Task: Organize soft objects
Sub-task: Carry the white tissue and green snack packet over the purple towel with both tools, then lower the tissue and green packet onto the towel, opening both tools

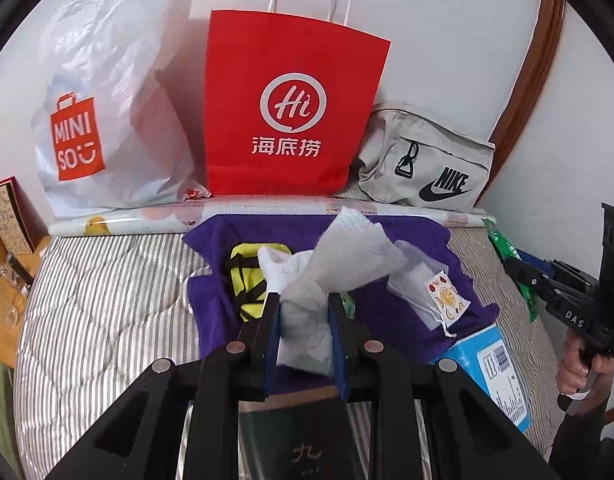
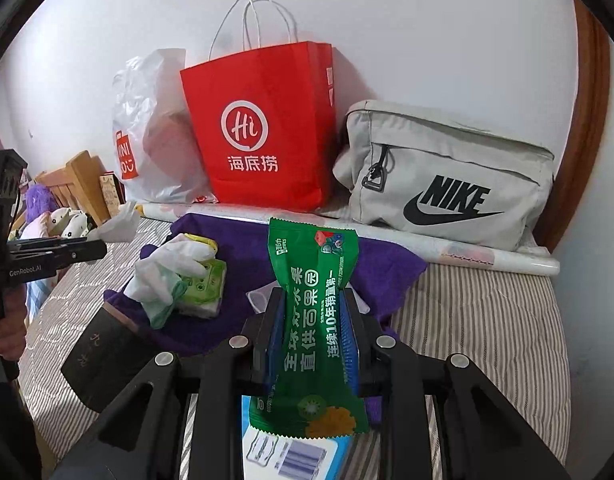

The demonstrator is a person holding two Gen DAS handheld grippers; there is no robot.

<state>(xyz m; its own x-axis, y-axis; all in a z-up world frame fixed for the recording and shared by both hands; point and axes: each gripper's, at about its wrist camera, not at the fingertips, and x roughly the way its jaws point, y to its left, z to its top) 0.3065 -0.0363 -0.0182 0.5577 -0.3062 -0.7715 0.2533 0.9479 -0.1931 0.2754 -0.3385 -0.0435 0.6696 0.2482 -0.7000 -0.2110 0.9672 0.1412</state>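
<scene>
Left gripper (image 1: 305, 312) clamped on a white paper towel (image 1: 347, 256); right gripper (image 2: 313, 312) clamped on a green snack packet (image 2: 315, 320), both above a purple cloth (image 1: 407, 304).

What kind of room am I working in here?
Most likely a bedroom: the work surface is a bed with a striped quilted cover, a wooden bed frame shows at one end, and shopping bags such as the red paper bag lean against the wall.

The white plastic bag (image 1: 107, 120) reads "MINISO"; the red paper bag (image 1: 291, 108) shows "Hi" above "海底捞". The grey fabric pouch (image 2: 447, 176) says "NIKE". "GenRobot.AI" marks the black left tool (image 2: 47, 256), "DAS" the right tool (image 1: 567, 304).
</scene>
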